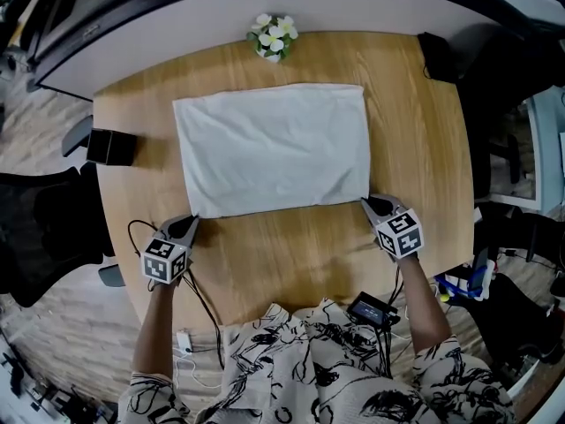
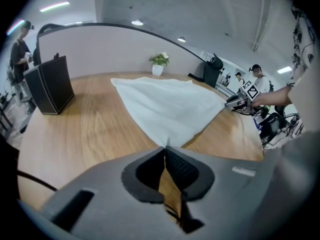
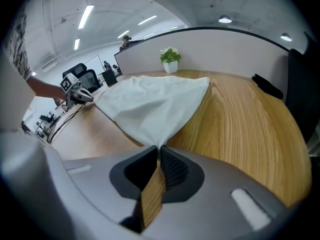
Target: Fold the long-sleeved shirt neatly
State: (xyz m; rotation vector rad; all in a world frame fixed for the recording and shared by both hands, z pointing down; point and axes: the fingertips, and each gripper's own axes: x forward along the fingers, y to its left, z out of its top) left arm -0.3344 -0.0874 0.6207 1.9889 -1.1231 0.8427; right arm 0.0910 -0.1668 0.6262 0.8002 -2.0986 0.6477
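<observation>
Left tongs (image 1: 193,220) are closed on the near-left corner of the white shirt (image 1: 274,147); right tongs (image 1: 365,202) are closed on its near-right corner. Folded into a rectangle, it lies flat on the wooden counter (image 1: 291,254), a potted plant (image 1: 273,37) just beyond its far edge.

Setting: open-plan office, we judge. We list a wooden desk (image 1: 424,148), curved partition screen (image 1: 265,7), black swivel chair (image 1: 35,228), ceiling strip lights (image 3: 86,15), potted plant (image 1: 273,36).
</observation>
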